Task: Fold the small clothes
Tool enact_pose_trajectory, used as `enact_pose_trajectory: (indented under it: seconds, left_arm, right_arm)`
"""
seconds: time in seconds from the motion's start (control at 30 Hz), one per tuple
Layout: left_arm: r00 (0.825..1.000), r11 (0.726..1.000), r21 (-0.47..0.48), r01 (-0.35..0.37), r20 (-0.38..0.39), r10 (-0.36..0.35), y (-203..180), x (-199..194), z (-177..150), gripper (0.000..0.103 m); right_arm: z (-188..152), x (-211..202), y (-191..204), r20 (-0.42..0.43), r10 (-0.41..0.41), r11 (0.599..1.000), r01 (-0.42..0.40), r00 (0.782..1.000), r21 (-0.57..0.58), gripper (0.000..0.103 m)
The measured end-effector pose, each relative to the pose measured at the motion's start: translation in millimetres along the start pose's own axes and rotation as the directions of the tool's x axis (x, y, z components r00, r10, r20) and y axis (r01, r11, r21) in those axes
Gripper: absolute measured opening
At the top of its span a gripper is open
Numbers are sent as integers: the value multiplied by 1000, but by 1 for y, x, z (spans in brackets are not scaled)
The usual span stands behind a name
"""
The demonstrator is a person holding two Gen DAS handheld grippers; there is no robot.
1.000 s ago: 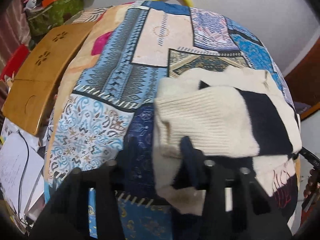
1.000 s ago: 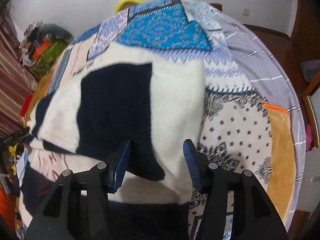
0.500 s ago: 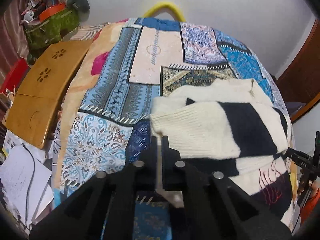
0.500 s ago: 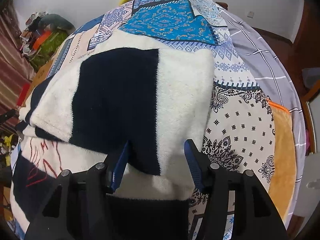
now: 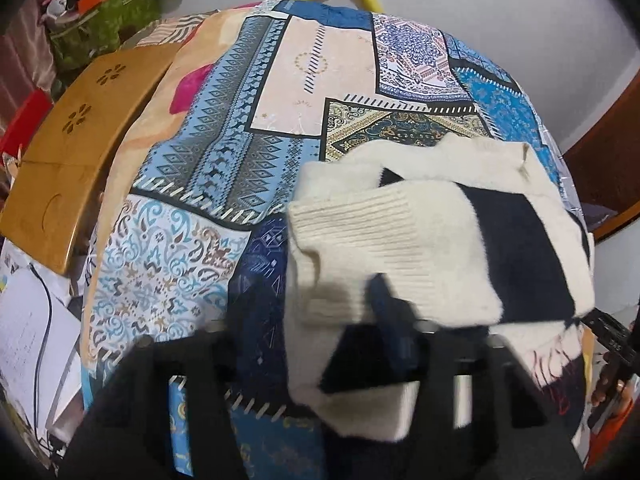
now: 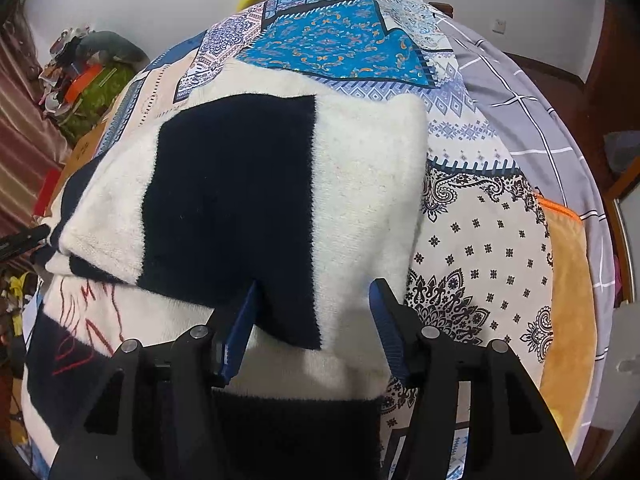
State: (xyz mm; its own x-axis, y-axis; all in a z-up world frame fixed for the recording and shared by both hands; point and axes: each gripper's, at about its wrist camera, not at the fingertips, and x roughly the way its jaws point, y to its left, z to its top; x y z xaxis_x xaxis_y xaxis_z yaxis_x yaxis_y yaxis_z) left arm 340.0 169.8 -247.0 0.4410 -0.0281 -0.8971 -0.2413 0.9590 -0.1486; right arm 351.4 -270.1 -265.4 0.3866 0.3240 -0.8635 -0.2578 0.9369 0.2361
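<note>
The left gripper (image 5: pixel 320 344), blurred at lower centre, has just reopened partway over the sweater (image 5: pixel 400 232); any grip is unclear. The right gripper (image 6: pixel 316 320) stays half open around the folded sleeve (image 6: pixel 280 200); the fold seems to be laid.

Bedspread (image 5: pixel 224 168) left of sweater (image 5: pixel 400 232) is free; wooden board (image 5: pixel 76 152) blocks far-left edge.

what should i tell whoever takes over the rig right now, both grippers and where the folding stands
Left gripper: blurred; its fingers have just been opening, with the sweater's ribbed cuff edge lying over them. Whether they press it I cannot tell.
Right gripper: open, fingers either side of the folded sleeve's lower edge, not pinching it.
Cream and navy sweater: lies on the patchwork bedspread, one sleeve already folded across the body.
Done: sleeve fold.
Left: probably check the left side, then fold the body up, where the red embroidery shows.
</note>
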Motion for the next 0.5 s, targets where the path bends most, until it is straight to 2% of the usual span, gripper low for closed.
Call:
enact_pose_trajectory:
  seconds: [0.03,0.07,0.1,0.17,0.4,0.5]
  left_arm:
    - [1000,1000,19,-12,-6,12,-4,3,1,18]
    - [998,997,49,-61,10,61,-10,3,1,14]
    - [996,994,69,-82,28,81,-13,2,1,9]
    - [992,987,112,-114,58,108,-21,-3,0,7]
    - [978,985,139,-106,196,78,-26,-53,2,5]
    - [974,988,120,-98,213,71,-19,-65,6,5]
  right_arm:
    - [0,0,0,1,1,1000,-1,1000,1,54]
    - [0,1,-1,1,2,1000,-2,1000,2,54]
    - [-1,1,-1,1,4,1000,-4,1000,4,55]
    - [-1,2,-1,2,7,1000,-7,1000,8,55]
    - [-2,2,-2,4,12,1000,-12,1000,11,55]
    - [-3,2,-2,6,11,1000,-11,1000,12,56]
